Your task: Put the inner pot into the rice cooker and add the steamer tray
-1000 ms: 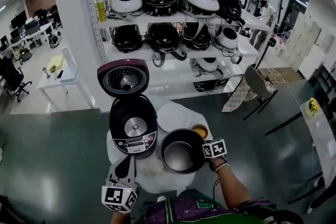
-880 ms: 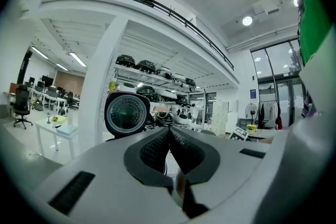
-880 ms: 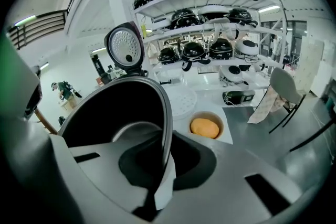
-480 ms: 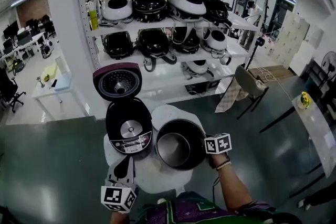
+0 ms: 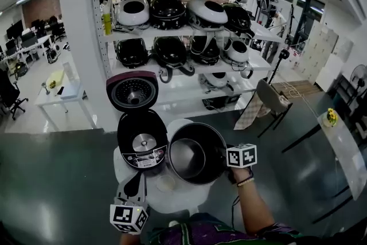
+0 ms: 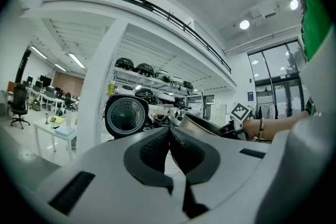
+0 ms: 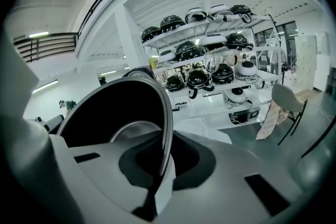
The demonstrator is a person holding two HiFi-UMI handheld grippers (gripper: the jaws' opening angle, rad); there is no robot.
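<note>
The inner pot (image 5: 194,153) comes up off the round white desk (image 5: 172,203), lifted within the last second from its place right of the open rice cooker (image 5: 143,145); it now hangs tilted just beside the cooker's right edge, looming larger in the head view than a second ago; the right gripper (image 5: 225,159) has its jaws clamped on the pot's rim, the thin metal wall pinched between the pads; the left gripper (image 5: 136,179), in front of the cooker, holds nothing, jaws pressed together; the cooker's lid (image 5: 133,92) stands raised behind it, the cavity bare; the pot looks ready to be carried across and lowered in; the steamer tray comes after.
</note>
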